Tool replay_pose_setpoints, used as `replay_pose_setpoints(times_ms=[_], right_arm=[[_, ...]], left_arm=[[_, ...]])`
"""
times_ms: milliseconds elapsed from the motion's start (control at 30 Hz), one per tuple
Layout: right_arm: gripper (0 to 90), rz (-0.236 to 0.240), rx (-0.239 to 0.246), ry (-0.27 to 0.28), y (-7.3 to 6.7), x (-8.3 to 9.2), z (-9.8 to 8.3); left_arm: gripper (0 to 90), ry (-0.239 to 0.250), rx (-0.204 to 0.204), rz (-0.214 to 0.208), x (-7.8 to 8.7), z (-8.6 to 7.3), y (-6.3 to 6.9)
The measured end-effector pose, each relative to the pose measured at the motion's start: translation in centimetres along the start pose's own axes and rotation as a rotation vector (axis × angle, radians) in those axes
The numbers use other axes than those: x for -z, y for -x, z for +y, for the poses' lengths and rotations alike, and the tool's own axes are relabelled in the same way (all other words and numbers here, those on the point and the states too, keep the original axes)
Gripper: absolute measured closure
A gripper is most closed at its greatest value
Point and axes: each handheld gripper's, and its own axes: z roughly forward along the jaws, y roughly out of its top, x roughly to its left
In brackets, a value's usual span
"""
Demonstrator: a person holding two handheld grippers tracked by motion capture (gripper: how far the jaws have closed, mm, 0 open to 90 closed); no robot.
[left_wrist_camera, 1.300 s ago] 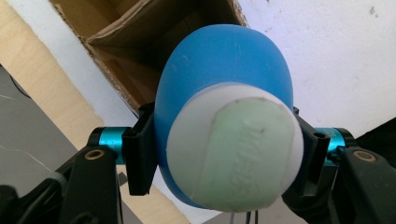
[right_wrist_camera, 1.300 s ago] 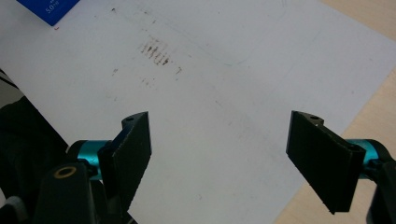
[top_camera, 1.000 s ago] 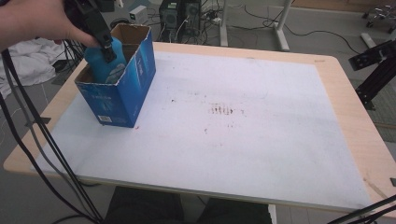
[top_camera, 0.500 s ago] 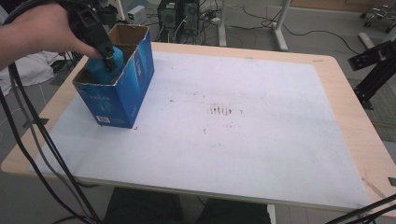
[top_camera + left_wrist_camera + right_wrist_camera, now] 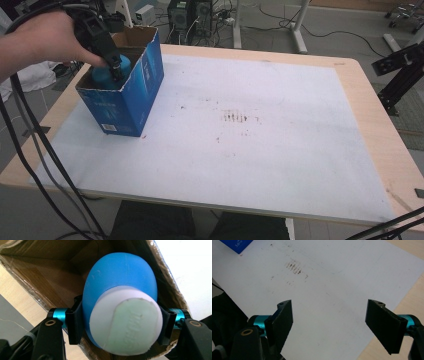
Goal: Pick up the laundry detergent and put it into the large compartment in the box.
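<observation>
While it hangs in the grip: the blue bottle (image 5: 120,287) sits partway inside the open top of the blue cardboard box (image 5: 131,95), at the far left of the table.
Bottle's long axis: it runs straight along the left gripper's line of sight, white cap (image 5: 125,322) toward the camera, body pointing down into the box.
Bottle from the jaws: directly between them, pinched just below the cap.
Left gripper (image 5: 120,327): jaws closed on the bottle, one pad pressed to each side of it.
Room around the bottle: brown inner walls of the box stand close on the sides, so I judge the way in or out to be along the bottle's own axis.
Nearer hand: the left hand (image 5: 47,42), right above the box.
Right gripper (image 5: 329,325): jaws wide apart with nothing between them, over the white table sheet (image 5: 332,280), well away from the box.
</observation>
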Motion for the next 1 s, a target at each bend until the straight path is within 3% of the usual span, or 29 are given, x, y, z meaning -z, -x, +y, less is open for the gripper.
replay_pose_setpoints(times_ms=[1000], right_arm=[[21.6,0.0,-0.001,-0.003,0.05,-0.14,-0.09]], left_arm=[[36.9,-0.001,0.0,-0.005,-1.0,-0.07,0.05]])
